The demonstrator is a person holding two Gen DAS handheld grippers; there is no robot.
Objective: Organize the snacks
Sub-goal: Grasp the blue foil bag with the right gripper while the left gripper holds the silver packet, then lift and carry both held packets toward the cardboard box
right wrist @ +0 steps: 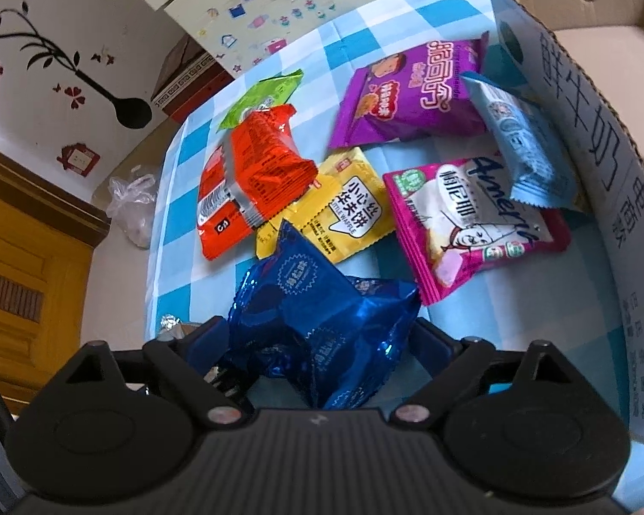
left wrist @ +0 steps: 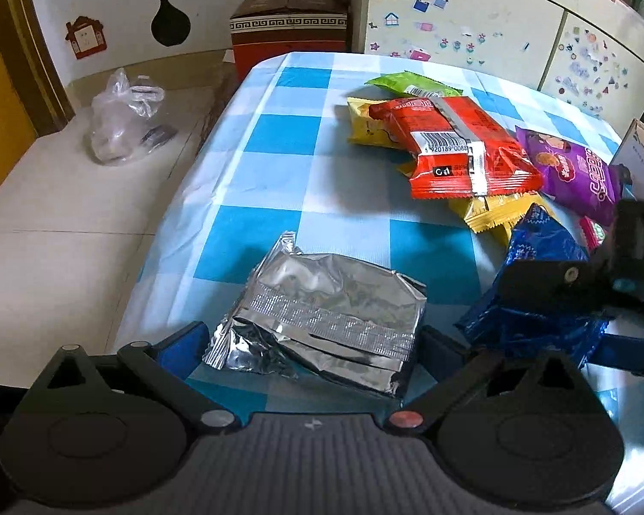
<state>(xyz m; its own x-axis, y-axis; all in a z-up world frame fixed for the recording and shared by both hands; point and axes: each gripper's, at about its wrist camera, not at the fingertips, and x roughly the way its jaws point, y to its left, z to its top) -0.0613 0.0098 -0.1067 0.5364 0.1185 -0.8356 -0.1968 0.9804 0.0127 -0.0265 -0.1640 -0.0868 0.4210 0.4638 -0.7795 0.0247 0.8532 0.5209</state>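
My left gripper (left wrist: pixel 313 337) is shut on a silver foil snack pack (left wrist: pixel 322 309), held just above the checked tablecloth (left wrist: pixel 279 141). My right gripper (right wrist: pixel 322 339) is shut on a crumpled blue foil snack pack (right wrist: pixel 322 309); this pack also shows at the right of the left wrist view (left wrist: pixel 536 283). On the cloth lie a red pack (right wrist: pixel 253 180), a green pack (right wrist: pixel 266 96), a yellow waffle pack (right wrist: pixel 343 214), a purple pack (right wrist: pixel 412 98), a pink pack (right wrist: pixel 472 223) and a light blue pack (right wrist: pixel 519 146). The light blue pack leans against the cardboard box (right wrist: pixel 579 128).
The open cardboard box stands at the table's right edge. Beyond the table's left edge is a tiled floor with a clear plastic bag (left wrist: pixel 124 120). A red-brown carton (left wrist: pixel 287 25) and a sticker-covered cabinet (left wrist: pixel 472 21) stand behind the table.
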